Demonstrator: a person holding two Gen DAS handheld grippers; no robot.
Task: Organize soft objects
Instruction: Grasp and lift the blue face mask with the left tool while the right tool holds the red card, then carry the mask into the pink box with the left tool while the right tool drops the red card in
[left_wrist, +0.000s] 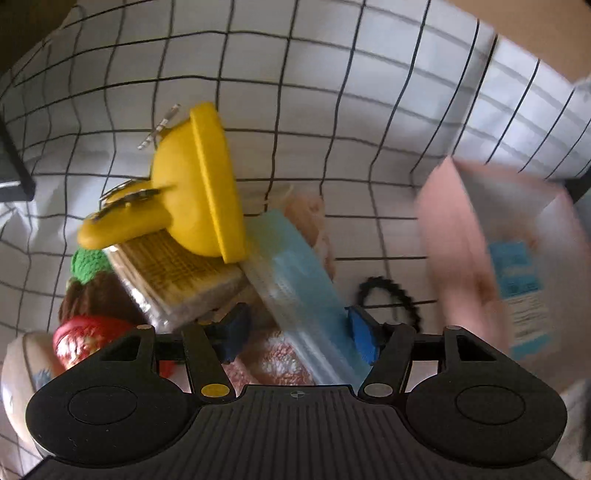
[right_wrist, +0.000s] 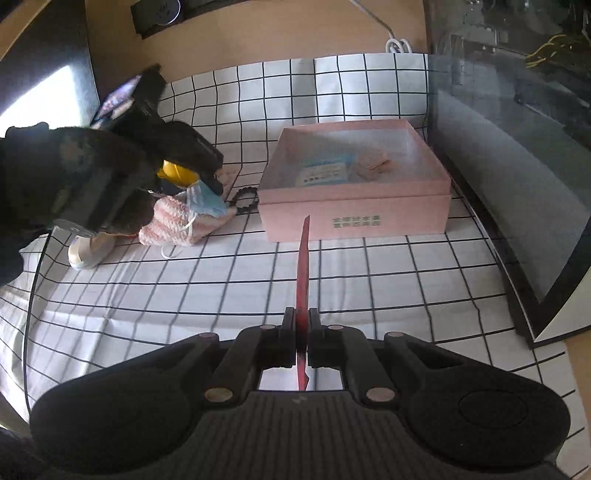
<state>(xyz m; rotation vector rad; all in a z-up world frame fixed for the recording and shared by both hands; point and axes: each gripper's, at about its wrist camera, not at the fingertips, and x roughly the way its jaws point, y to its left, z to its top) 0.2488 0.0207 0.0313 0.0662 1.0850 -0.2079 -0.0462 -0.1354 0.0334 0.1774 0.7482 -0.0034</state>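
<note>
My left gripper (left_wrist: 299, 330) is open over a pile of objects, its blue pads either side of a light blue face mask (left_wrist: 295, 273) that lies on a pink knitted cloth (left_wrist: 275, 360). A yellow plastic piece (left_wrist: 199, 184), a packet of tan sticks (left_wrist: 177, 273) and a green, brown and red plush (left_wrist: 92, 295) lie in the pile. The pink box (right_wrist: 354, 206) stands open with a mask pack (right_wrist: 321, 173) and a pinkish pad (right_wrist: 371, 162) inside. My right gripper (right_wrist: 303, 332) is shut on a thin red sheet (right_wrist: 303, 266), held edge-on short of the box.
A black scalloped hair ring (left_wrist: 391, 295) lies between the pile and the box. A white checked cloth (right_wrist: 258, 280) covers the table. A dark glass panel (right_wrist: 517, 166) stands at the right. A white cup-like object (right_wrist: 88, 251) lies at the left of the pile.
</note>
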